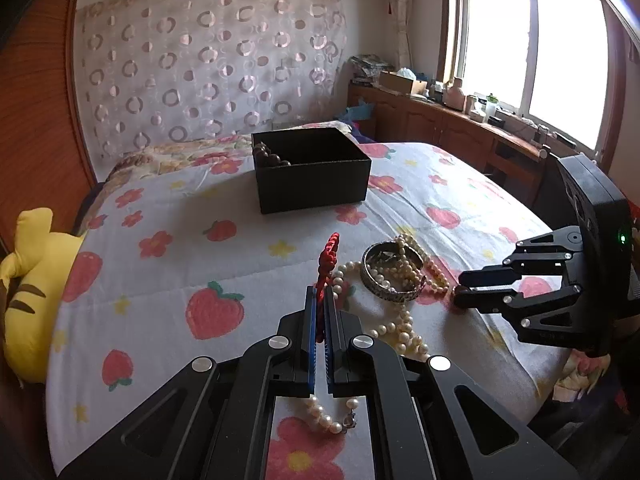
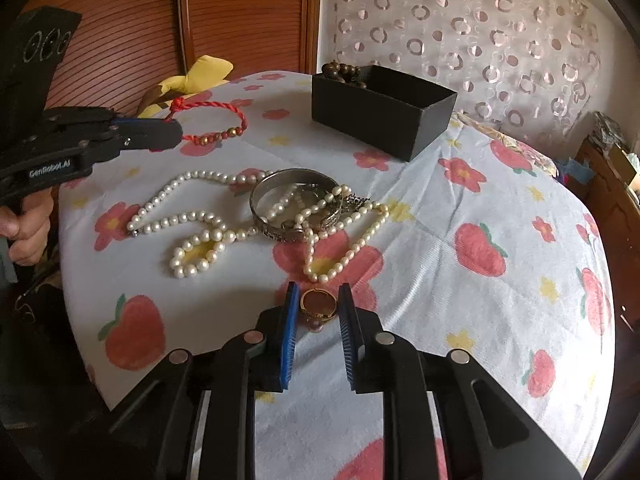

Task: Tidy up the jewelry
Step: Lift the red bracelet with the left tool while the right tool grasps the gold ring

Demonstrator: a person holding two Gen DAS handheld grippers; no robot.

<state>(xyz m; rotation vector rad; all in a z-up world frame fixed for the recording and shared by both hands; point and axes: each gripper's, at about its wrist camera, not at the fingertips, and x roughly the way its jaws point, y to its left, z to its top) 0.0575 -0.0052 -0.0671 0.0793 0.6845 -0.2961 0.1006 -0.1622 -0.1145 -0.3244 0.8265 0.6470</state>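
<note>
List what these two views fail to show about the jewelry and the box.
- Black box: both views see it from the side; its walls hide the contents, only dark beads peek over the rim.
- Ring, right wrist view: blurred, contact with the pads unclear.
- Red cord bracelet, left wrist view: fingers hide its beads.

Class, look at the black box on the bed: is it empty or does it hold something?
Not empty: the open black box holds dark brown beads along one wall.

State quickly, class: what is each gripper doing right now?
Left gripper: shut on the red cord bracelet.
Right gripper: open, with the gold ring between its fingers, not visibly pinched.
</note>
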